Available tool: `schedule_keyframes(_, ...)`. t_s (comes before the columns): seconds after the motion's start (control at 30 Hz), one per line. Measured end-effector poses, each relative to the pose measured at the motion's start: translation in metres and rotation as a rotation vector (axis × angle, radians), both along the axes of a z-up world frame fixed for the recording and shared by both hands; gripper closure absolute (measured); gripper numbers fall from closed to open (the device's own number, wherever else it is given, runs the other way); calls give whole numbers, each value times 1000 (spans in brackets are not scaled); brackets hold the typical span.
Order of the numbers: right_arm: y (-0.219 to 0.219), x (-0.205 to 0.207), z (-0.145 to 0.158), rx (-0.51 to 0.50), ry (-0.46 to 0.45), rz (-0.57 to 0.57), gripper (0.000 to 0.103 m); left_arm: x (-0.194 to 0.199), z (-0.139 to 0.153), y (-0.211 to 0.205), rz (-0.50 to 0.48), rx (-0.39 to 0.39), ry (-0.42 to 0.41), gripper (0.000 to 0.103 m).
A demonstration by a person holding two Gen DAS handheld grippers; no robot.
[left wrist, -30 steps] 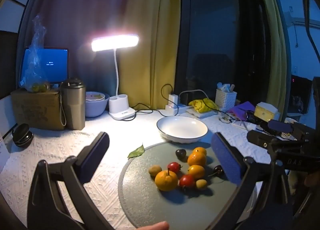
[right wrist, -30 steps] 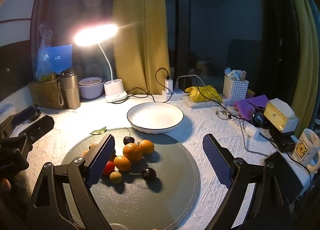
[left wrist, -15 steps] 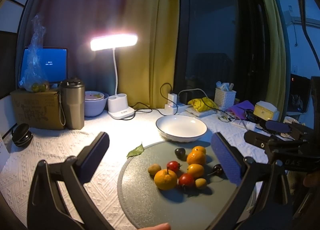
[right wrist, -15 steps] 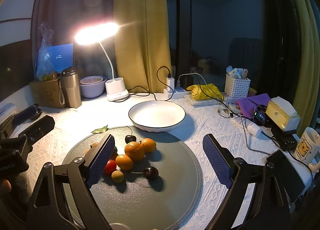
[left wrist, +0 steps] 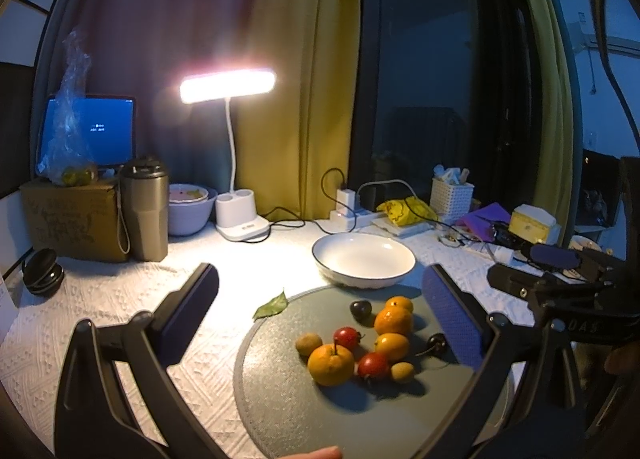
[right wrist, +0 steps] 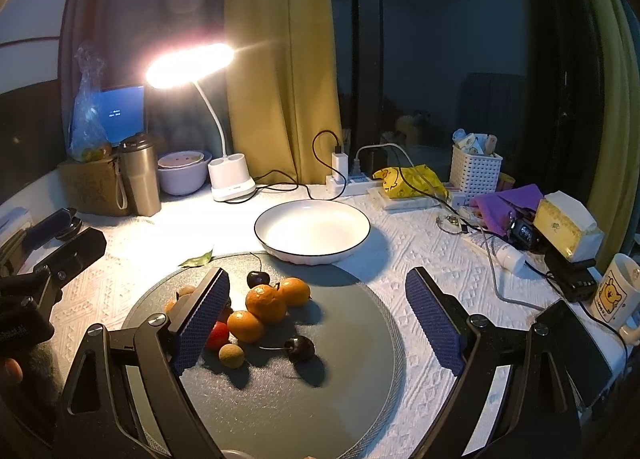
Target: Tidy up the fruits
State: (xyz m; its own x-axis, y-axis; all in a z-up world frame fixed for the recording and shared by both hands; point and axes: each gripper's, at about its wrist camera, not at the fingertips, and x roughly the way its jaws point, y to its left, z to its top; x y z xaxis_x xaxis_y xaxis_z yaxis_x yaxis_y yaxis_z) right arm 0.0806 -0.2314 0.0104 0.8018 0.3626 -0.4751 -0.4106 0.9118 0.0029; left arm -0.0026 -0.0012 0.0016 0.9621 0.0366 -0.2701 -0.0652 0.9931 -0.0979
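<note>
A round grey mat (left wrist: 288, 411) (right wrist: 352, 387) lies on the white cloth and carries a cluster of small fruits: several oranges (left wrist: 330, 364) (right wrist: 266, 303), red cherry tomatoes (left wrist: 373, 365), dark cherries (right wrist: 301, 348) (left wrist: 360, 309) and small tan fruits (right wrist: 231, 355). An empty white bowl (left wrist: 363, 259) (right wrist: 312, 229) stands just behind the mat. My left gripper (left wrist: 320, 311) is open and empty above the mat's left side. My right gripper (right wrist: 316, 319) is open and empty above the fruits; its left finger hides some of them.
A lit desk lamp (left wrist: 240, 219), a steel tumbler (left wrist: 145, 211), a lavender bowl (left wrist: 188, 209) and a cardboard box (left wrist: 68, 219) stand at the back left. A power strip with cables (right wrist: 348, 179), white basket (right wrist: 476, 169), tissue box (right wrist: 568, 225) and mug (right wrist: 616, 295) crowd the right. A leaf (left wrist: 272, 305) lies by the mat.
Both grippers have drifted slightly; the scene has shifted a little in each view. Both stay open and no fruit has moved.
</note>
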Motion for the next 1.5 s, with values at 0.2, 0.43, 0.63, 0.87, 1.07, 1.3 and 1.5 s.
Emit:
schedule_keyframes(0.2,0,2,0,1,0,0,11,1,0,-1,-2,1,0,1)
schedule_keyframes(0.43,-1,2,1,2,2,0,11,0,0,-2,-1,2,-3,1)
schedule_keyframes(0.63,-1,2,2,1,2,0,11,-1,1,-3,-3,1,-4,1)
schedule_keyframes(0.87,-2,2,2,2,2,1,11,-2,2,-5,-3,0,-4,1)
schedule_keyframes(1.07,-2,2,2,3,3,1,11,-3,2,-5,-2,-2,-5,1)
schedule_keyframes(1.3,-2,2,1,2,3,0,11,-4,2,-4,-4,-5,-3,1)
schedule_keyframes(1.5,-2,3,2,3,7,1,11,-1,-1,-5,-9,-9,11,1)
